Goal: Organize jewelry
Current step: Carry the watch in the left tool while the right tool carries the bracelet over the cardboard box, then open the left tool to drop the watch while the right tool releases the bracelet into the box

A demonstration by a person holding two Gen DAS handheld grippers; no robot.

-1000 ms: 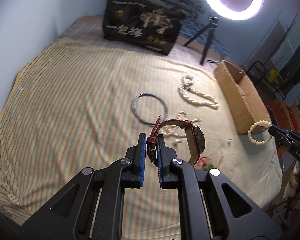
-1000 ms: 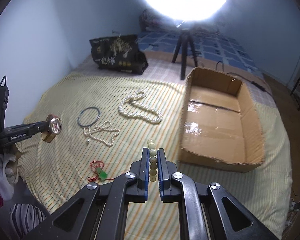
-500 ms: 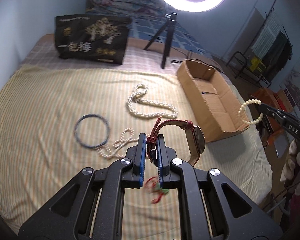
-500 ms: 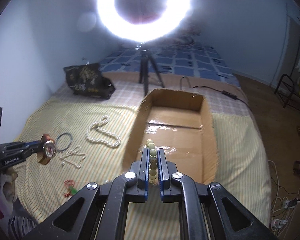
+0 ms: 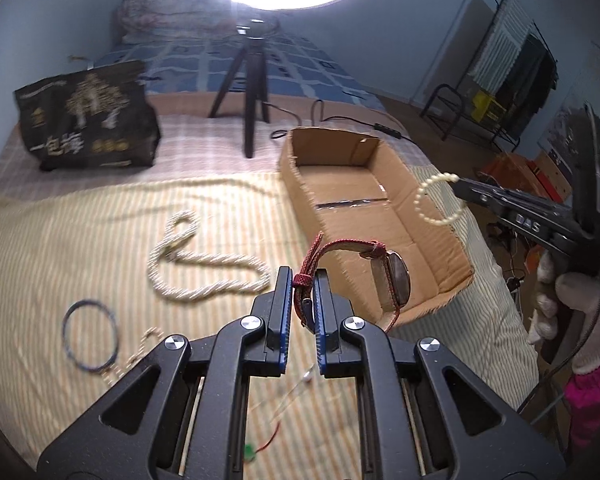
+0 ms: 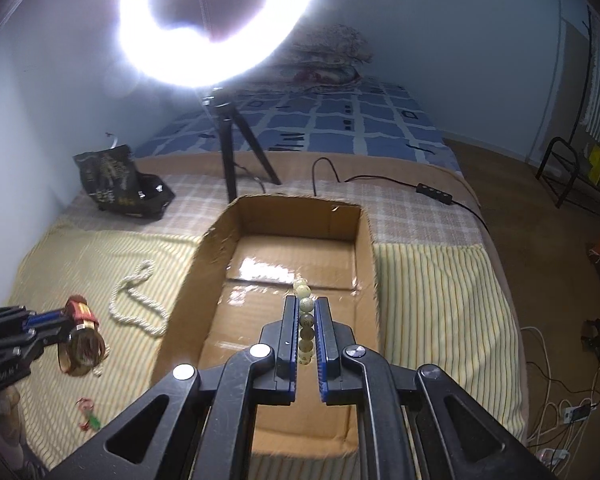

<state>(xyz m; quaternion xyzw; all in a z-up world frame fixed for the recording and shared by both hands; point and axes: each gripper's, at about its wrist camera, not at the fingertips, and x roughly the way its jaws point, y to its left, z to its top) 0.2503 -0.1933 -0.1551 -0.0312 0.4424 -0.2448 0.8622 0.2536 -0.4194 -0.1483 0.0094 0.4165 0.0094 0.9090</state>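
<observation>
Gripping a watch [image 5: 384, 276] and bead bracelet [image 6: 306, 320], both fingers pairs hover by the cardboard box [image 6: 364, 248]

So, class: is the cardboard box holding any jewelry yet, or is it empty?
Empty. The cardboard box shows only bare, taped floor in both views. The bead bracelet hangs above it, clamped in the right gripper, not yet dropped.

1. One cardboard box [image 5: 416, 216].
2. One watch [image 5: 394, 280].
3. One bead bracelet [image 5: 434, 204].
4. One rope necklace [image 5: 204, 276].
5. One dark bangle [image 5: 88, 336].
6. Two grippers: left gripper [image 5: 300, 296], right gripper [image 6: 305, 320].
7. One ring light [image 6: 216, 20].
8. One black bag [image 5: 88, 128].
</observation>
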